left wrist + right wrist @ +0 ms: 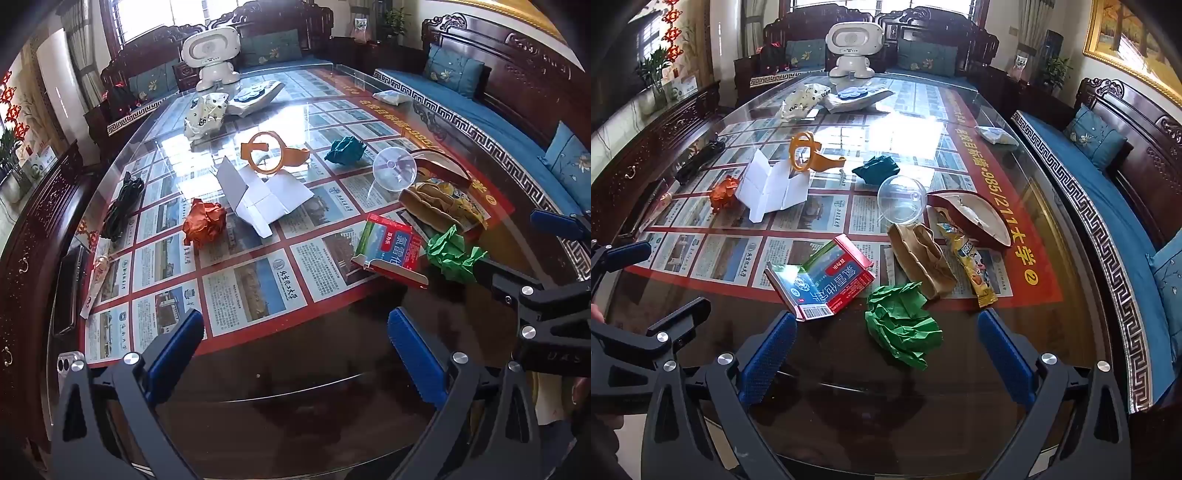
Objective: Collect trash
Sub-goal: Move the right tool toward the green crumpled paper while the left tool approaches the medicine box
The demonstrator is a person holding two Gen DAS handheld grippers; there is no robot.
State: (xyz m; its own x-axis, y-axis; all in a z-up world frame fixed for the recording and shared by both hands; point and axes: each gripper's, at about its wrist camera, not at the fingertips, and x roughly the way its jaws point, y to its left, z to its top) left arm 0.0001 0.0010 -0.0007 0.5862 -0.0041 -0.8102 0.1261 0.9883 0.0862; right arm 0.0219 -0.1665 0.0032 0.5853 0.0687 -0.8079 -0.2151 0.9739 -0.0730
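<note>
Trash lies scattered on a glass-topped table (295, 376). A crumpled green paper (903, 328) sits just ahead of my right gripper (886, 363), which is open and empty. Left of it lies a red and green box (822, 282), and behind it a brown paper bag (921, 258) and a yellow wrapper (971, 264). My left gripper (295, 358) hovers open and empty over the table's near edge. Ahead of it are a crumpled orange paper (205, 223), a folded white paper (258, 199), the box (389, 253), a dark teal paper ball (345, 149) and the green paper (454, 254).
An orange ring-shaped holder (269, 153), a clear plastic dome (903, 199), a red bowl (975, 216), a black cable bundle (122, 206), a white robot toy (853, 50) and bags (207, 114) stand farther back. Wooden sofas with blue cushions (1108, 192) surround the table.
</note>
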